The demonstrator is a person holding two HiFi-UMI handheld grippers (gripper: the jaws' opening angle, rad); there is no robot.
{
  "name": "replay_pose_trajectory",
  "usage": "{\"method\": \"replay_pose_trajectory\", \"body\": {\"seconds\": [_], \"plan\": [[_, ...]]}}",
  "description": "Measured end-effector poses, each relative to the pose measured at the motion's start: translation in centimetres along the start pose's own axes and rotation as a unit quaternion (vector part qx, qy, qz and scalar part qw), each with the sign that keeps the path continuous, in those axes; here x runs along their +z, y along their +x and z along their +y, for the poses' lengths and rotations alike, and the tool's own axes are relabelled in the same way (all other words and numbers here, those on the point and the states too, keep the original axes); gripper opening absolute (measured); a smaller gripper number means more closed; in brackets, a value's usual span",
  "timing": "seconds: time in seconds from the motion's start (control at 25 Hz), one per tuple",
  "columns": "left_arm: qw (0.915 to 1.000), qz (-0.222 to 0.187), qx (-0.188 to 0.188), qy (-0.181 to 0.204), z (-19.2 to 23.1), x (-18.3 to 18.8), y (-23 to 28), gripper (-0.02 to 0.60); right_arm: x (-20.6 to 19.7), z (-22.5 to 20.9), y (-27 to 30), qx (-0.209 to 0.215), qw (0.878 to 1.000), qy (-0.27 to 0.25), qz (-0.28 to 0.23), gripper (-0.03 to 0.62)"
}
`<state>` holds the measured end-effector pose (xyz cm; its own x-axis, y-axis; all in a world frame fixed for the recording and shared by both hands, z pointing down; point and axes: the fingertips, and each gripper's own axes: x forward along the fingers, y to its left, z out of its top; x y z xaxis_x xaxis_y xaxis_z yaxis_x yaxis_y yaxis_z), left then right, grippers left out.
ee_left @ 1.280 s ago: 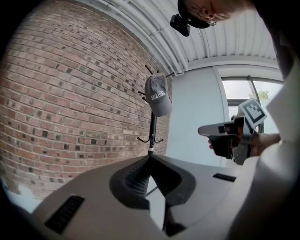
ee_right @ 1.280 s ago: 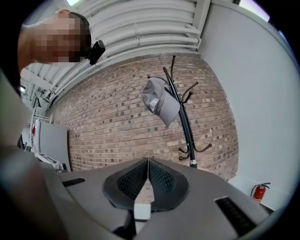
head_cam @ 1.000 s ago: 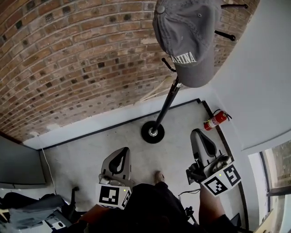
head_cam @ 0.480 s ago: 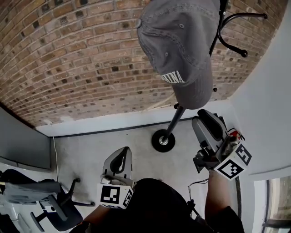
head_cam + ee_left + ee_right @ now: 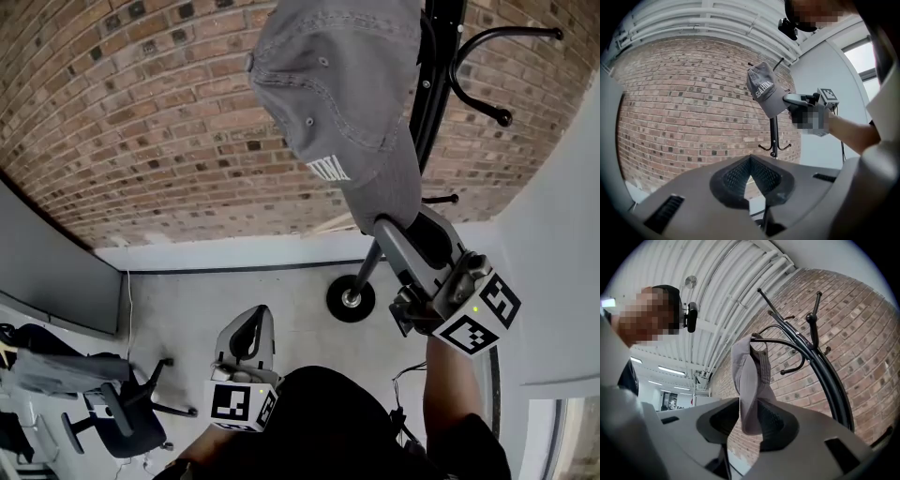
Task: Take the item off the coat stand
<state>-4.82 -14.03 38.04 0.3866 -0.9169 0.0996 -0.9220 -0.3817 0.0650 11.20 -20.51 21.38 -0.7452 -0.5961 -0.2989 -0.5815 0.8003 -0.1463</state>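
The soft, light grey fabric cap (image 5: 347, 103) hung on the black metal coat stand (image 5: 433, 80). Its stiffer brim, probably the best hold, lay unpinched between the right hand-held gripper's (image 5: 405, 232) opening jaws. The left hand-held gripper (image 5: 246, 330) was closed and empty.

cap (image 5: 347, 103): we find it high on the coat stand (image 5: 431, 84), left of the pole, before the brick wall (image 5: 141, 122).
right gripper (image 5: 405, 236): just below the cap, jaws opening, the brim between them.
left gripper (image 5: 251, 328): low on our left, well apart from the stand.
base (image 5: 351, 300): on the floor (image 5: 187, 309), between our grippers.
chair (image 5: 117, 412): far left.
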Motion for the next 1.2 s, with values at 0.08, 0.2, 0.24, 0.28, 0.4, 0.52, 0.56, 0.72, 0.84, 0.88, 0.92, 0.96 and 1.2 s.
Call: {"method": "replay_pose_trajectory", "body": {"seconds": [0.08, 0.2, 0.24, 0.28, 0.4, 0.52, 0.56, 0.72, 0.84, 0.88, 0.92, 0.96, 1.2], "plan": [[0.9999, 0.000, 0.013, 0.002, 0.4, 0.0, -0.5, 0.026, 0.2, 0.4, 0.2, 0.017, 1.000, -0.004, -0.002, 0.088], [0.9995, 0.003, 0.030, 0.001, 1.2, 0.0, -1.3, 0.026, 0.4, 1.0, 0.3, 0.032, 0.999, -0.008, -0.006, 0.035], [0.9994, 0.003, 0.034, 0.001, 1.4, -0.1, -1.6, 0.026, 0.4, 1.1, 0.3, 0.036, 0.999, -0.008, -0.009, 0.034], [0.9993, 0.003, 0.038, 0.001, 1.7, -0.2, -1.8, 0.026, 0.6, 1.3, 0.3, 0.042, 0.999, -0.005, -0.014, 0.032], [0.9990, 0.003, 0.045, 0.000, 2.5, -0.5, -2.5, 0.026, 1.2, 2.4, 0.5, 0.058, 0.998, -0.005, -0.038, 0.032], [0.9991, 0.002, 0.043, -0.001, 3.1, -0.5, -2.8, 0.026, 2.3, 3.6, 1.2, 0.062, 0.996, -0.017, -0.065, 0.031], [0.9991, 0.002, 0.042, -0.001, 3.3, -0.6, -3.0, 0.026, 2.9, 4.0, 1.6, 0.064, 0.995, -0.023, -0.073, 0.031], [0.9993, 0.006, 0.036, -0.003, 3.7, -0.8, -3.8, 0.026, 5.4, 6.1, 3.3, 0.076, 0.991, -0.051, -0.097, 0.030], [0.9994, 0.000, 0.033, -0.006, 4.6, -0.3, -4.1, 0.026, 7.3, 7.7, 5.3, 0.088, 0.988, -0.073, -0.107, 0.030], [0.9994, -0.003, 0.033, -0.008, 5.1, -0.2, -4.4, 0.026, 7.5, 8.3, 6.0, 0.092, 0.987, -0.077, -0.109, 0.029], [0.9994, -0.005, 0.034, -0.011, 5.6, -0.2, -4.8, 0.026, 7.5, 9.0, 6.7, 0.095, 0.986, -0.079, -0.109, 0.029], [0.9993, -0.007, 0.035, -0.013, 6.3, -0.3, -5.2, 0.026, 7.3, 9.7, 7.3, 0.098, 0.986, -0.080, -0.108, 0.029], [0.9980, -0.008, 0.056, -0.027, 8.0, 0.0, -6.8, 0.026, 3.9, 11.3, 8.5, 0.108, 0.991, -0.038, -0.069, 0.029]]}}
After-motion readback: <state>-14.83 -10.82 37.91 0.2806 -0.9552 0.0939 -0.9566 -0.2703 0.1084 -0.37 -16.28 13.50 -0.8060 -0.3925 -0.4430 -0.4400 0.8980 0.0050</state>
